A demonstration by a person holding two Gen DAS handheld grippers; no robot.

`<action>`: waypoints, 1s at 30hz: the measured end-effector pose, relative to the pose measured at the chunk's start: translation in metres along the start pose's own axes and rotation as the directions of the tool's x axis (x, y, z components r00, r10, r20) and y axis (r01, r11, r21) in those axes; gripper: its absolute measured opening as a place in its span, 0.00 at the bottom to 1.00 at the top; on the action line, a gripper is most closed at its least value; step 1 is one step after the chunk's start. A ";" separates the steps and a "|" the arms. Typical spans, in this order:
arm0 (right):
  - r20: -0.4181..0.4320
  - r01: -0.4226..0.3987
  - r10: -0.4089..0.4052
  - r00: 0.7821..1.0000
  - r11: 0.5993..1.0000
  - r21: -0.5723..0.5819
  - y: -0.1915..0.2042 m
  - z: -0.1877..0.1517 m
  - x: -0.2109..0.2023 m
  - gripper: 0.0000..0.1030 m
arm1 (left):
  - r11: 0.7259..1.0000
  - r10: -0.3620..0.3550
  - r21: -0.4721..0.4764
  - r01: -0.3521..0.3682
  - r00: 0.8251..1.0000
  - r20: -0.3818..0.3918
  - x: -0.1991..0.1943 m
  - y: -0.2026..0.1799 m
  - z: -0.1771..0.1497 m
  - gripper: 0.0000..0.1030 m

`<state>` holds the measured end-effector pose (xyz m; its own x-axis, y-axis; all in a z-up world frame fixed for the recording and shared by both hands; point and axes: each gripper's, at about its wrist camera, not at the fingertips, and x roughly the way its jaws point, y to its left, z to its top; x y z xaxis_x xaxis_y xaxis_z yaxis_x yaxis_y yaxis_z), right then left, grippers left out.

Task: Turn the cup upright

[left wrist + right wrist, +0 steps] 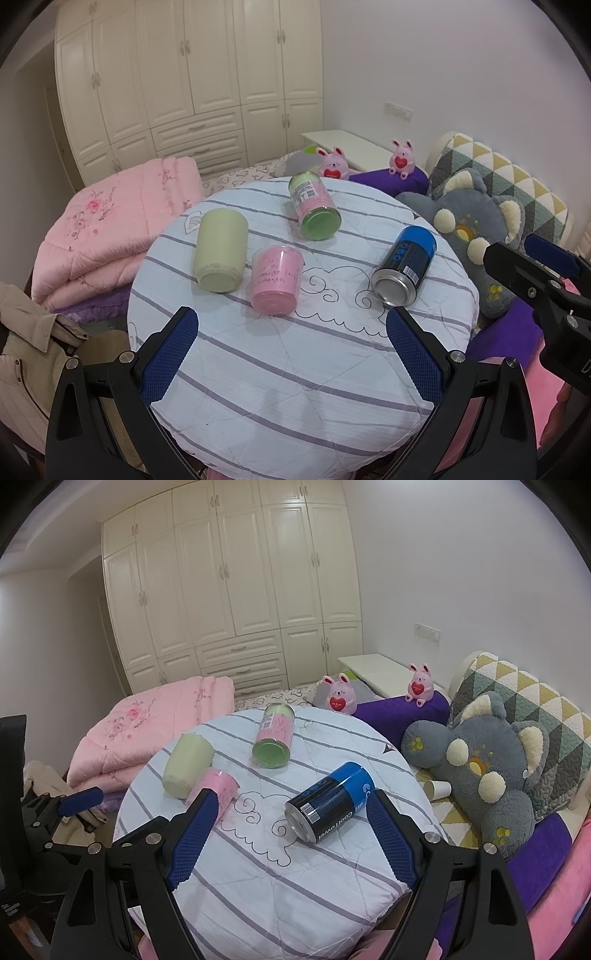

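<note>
On a round table covered with a striped cloth (295,369) lie several containers on their sides. A pale green cup (221,251) (188,766) lies at the left. A pink cup (276,280) (218,789) lies beside it. A pink-and-green jar (314,206) (275,736) lies at the back. A blue-and-black can (404,271) (330,800) lies at the right. My left gripper (291,325) is open and empty, just short of the pink cup. My right gripper (291,808) is open and empty, its fingers either side of the can's near end.
A folded pink quilt (110,229) lies left of the table. A grey plush bear (480,764), a paper cup (437,788) and a quilted headboard sit at the right. Two pink bunny toys (341,696) stand behind the table. A wardrobe fills the back wall.
</note>
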<state>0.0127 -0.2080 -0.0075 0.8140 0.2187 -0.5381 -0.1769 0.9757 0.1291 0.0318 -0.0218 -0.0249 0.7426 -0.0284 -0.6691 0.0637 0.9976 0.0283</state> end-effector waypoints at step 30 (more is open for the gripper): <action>-0.073 0.009 0.000 0.997 0.993 0.119 -0.035 -0.001 0.025 0.81 | 0.994 -0.021 0.109 0.029 0.997 -0.078 0.034 -0.037 0.007 1.00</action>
<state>0.0388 -0.2364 -0.0266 0.7713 0.2184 -0.5979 -0.1023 0.9696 0.2222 0.0593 -0.0606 -0.0438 0.6866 -0.0439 -0.7257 0.1573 0.9835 0.0894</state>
